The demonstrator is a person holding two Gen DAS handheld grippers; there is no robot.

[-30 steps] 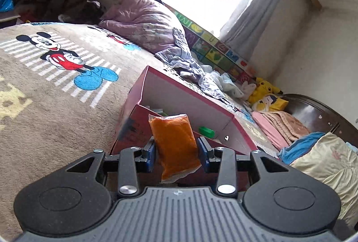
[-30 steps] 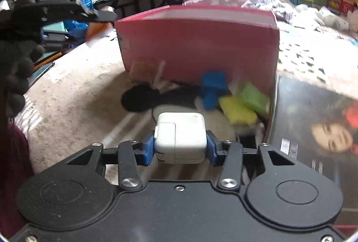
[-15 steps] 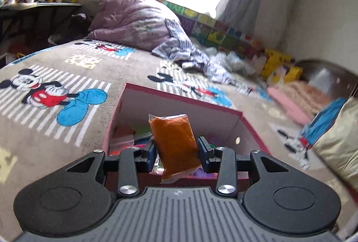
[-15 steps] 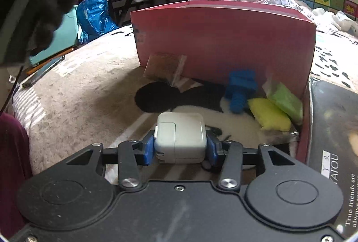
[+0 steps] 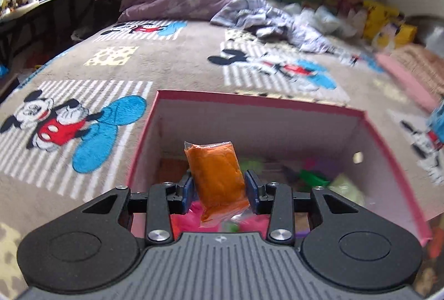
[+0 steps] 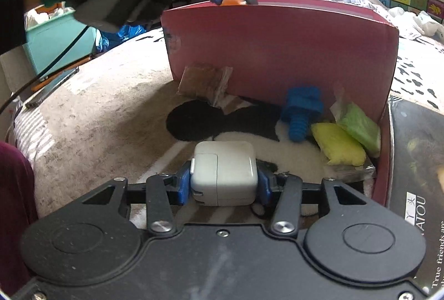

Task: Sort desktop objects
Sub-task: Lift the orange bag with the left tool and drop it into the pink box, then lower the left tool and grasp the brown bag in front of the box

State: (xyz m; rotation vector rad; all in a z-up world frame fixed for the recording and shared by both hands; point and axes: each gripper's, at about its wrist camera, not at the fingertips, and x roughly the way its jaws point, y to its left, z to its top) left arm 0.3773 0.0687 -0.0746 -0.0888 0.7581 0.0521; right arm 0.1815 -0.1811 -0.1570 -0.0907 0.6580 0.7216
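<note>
My left gripper (image 5: 219, 189) is gripping an orange packet (image 5: 215, 175) in its jaws, above the open pink box (image 5: 258, 103) on the bed. Inside the box some colourful things are lying, blurred. My right gripper (image 6: 224, 185) is clamping a white charger (image 6: 223, 172) in its jaws, low over the blanket (image 6: 97, 117). Near the box wall a brown packet (image 6: 204, 82), a blue bolt (image 6: 301, 111), a yellow packet (image 6: 337, 144) and a green packet (image 6: 359, 125) are lying.

left gripper (image 5: 219, 189) | jaws clamp orange packet (image 5: 216, 175) | above pink box (image 5: 260, 103)
</note>
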